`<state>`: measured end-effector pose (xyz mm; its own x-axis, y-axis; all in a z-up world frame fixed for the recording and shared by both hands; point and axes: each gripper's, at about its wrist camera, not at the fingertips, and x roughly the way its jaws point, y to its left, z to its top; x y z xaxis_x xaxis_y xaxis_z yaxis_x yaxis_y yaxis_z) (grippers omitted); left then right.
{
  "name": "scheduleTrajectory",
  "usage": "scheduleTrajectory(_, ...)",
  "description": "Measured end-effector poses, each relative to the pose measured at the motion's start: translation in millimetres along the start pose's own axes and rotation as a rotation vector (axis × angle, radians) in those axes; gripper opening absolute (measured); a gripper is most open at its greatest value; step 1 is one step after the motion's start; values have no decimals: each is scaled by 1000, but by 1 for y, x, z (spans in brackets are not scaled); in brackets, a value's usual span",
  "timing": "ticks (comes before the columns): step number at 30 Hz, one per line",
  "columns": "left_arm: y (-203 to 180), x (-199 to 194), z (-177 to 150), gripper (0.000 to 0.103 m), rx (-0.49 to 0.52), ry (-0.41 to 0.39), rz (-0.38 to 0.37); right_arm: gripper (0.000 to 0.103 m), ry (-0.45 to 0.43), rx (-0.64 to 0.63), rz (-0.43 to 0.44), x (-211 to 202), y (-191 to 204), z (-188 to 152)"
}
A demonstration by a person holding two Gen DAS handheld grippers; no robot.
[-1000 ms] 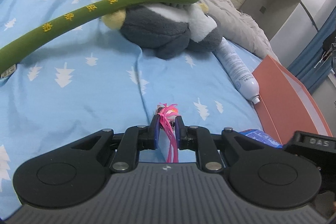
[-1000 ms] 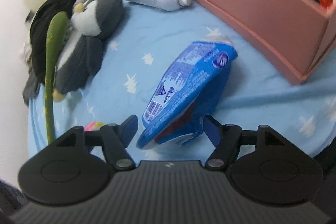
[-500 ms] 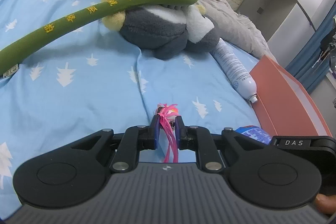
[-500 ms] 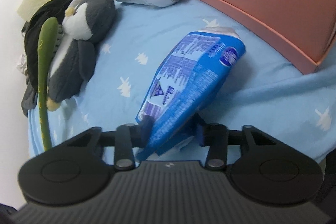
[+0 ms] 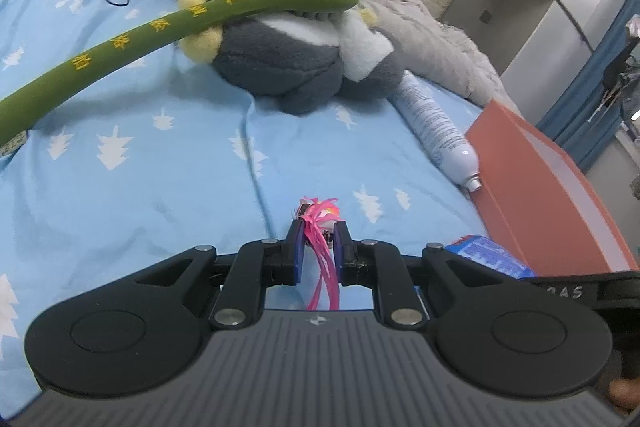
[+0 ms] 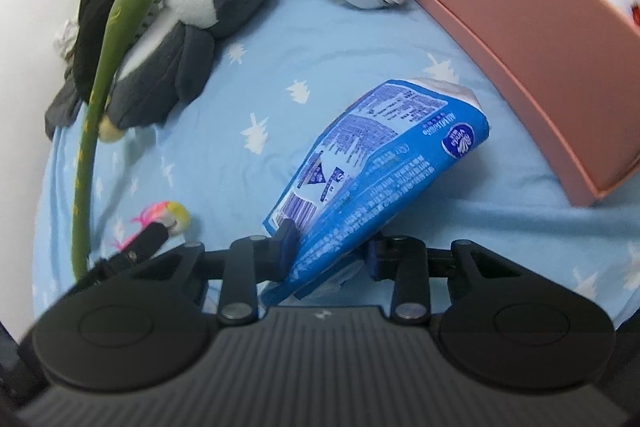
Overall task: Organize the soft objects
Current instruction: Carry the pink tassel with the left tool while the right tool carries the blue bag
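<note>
One crumpled blue tissue pack (image 6: 372,171) (white print)

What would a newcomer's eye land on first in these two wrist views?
Probably the blue tissue pack, tilted up off the blue bed sheet between the closing fingers of the right gripper, near the orange box. Next, the pink tasselled toy pinched in the left gripper, with a long green plush draped over a grey penguin plush behind.
</note>
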<state>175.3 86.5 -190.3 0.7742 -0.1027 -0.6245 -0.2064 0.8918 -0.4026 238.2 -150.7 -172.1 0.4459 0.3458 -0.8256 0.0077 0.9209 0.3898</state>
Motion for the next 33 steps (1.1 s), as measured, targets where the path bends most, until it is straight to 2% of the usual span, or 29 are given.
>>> scheduleTrajectory(5,-15,-2,-4,18,34,1,-23,38,-9,-122,-10,-6,3,1)
scheduleTrajectory(16,-51,-13,-12,18,99,24,-47,38,-32,-296,-34,-28,6,-9)
scheduleTrajectory(25,-69,-37,-12,18,136,36,-36,38,-71,-373,-28,-52,8,-18)
scheduleTrajectory(33,-95,-62,6,18,176,15,-38,38,-113,-409,6,-85,15,-14)
